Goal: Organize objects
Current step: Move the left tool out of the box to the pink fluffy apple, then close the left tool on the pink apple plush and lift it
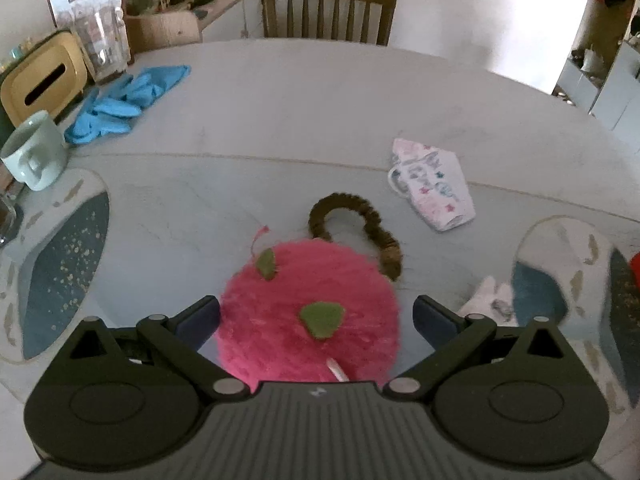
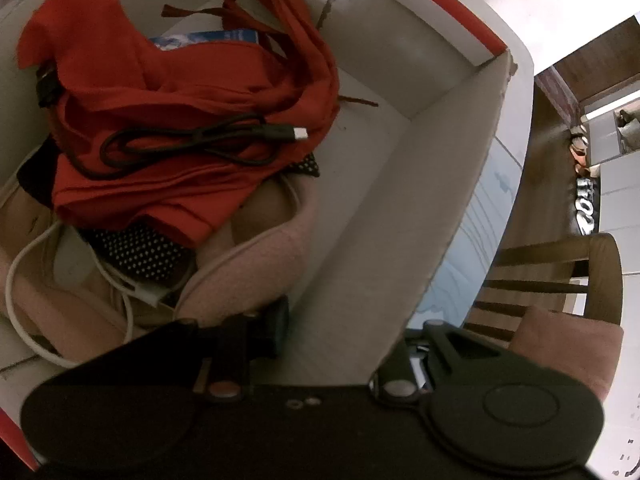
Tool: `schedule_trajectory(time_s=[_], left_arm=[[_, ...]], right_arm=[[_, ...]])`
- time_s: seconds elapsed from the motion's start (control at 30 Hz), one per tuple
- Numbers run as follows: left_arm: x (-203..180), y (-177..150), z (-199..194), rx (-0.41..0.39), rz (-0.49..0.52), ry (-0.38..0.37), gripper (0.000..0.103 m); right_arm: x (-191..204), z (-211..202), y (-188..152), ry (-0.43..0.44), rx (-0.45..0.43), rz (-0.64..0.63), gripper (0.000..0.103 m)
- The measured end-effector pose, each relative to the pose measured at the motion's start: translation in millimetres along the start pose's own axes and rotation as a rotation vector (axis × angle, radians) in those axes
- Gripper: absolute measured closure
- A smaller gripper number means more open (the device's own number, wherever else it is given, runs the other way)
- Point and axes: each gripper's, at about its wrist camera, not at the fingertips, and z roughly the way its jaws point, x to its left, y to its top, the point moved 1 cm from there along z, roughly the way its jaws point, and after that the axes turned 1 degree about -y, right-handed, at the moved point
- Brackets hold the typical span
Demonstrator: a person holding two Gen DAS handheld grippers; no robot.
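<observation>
A fluffy pink plush [image 1: 280,304] with green felt leaves lies on the grey table [image 1: 304,112]. My left gripper [image 1: 316,312] hangs over it, open wide, one finger at each side of the plush and neither pad pressing. Behind the plush lie a brown scrunchie [image 1: 372,224] and a small patterned white cloth [image 1: 432,184]. My right gripper [image 2: 352,328] is shut on the side wall of a cardboard box [image 2: 440,152]; one finger [image 2: 276,324] is inside, the other is hidden outside. The box holds a red garment [image 2: 168,80], a black cable [image 2: 192,140], a white cable [image 2: 24,264] and pink fleece [image 2: 256,264].
Blue gloves [image 1: 124,100], a mint mug [image 1: 36,152], a yellow tissue box [image 1: 44,76] and a clear jar [image 1: 102,46] crowd the table's left. A wooden chair [image 1: 328,8] stands behind. Patterned mats [image 1: 60,256] lie at both sides. Another chair [image 2: 560,280] stands beside the box.
</observation>
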Motion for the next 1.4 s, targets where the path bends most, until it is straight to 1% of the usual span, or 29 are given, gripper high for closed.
schedule_trajectory(time_s=[0.17, 0.3, 0.33, 0.37, 0.4, 0.5, 0.57, 0.7, 0.83, 1.0, 1.13, 1.4], left_arm=[[3, -3, 11, 0.027, -0.003, -0.009, 0.0], [8, -4, 11, 0.006, -0.026, -0.01, 0.001], [8, -5, 11, -0.001, -0.028, -0.01, 0.004], [9, -5, 10, -0.006, -0.029, -0.014, 0.009], [9, -5, 10, -0.01, -0.031, -0.02, 0.011], [7, -6, 7, -0.019, -0.023, -0.017, 0.017], [7, -7, 4, -0.025, -0.028, -0.02, 0.023], [4, -11, -10, -0.041, -0.034, -0.034, 0.024], [-8, -17, -32, -0.055, 0.012, -0.043, 0.024], [-34, -21, -63, -0.067, 0.064, -0.107, 0.024], [-70, -23, -87, -0.079, 0.142, -0.17, 0.024], [-164, -20, -134, -0.135, 0.302, -0.379, 0.024]], right_arm=[[3, -4, 3, -0.007, 0.008, 0.007, 0.08], [2, -3, 4, -0.006, 0.009, 0.011, 0.08], [2, -3, 4, -0.006, 0.009, 0.01, 0.08], [2, -3, 4, -0.006, 0.01, 0.01, 0.08], [8, -9, 5, -0.006, 0.01, 0.008, 0.08], [8, -9, 4, -0.008, 0.009, 0.004, 0.08], [8, -8, 4, -0.009, 0.008, 0.003, 0.08], [7, -8, 3, -0.009, 0.005, -0.003, 0.08], [6, -9, 1, -0.01, -0.003, -0.01, 0.079], [6, -9, -2, -0.012, -0.013, -0.024, 0.079], [6, -9, -3, -0.016, -0.02, -0.038, 0.078], [5, -8, -5, -0.018, -0.037, -0.063, 0.079]])
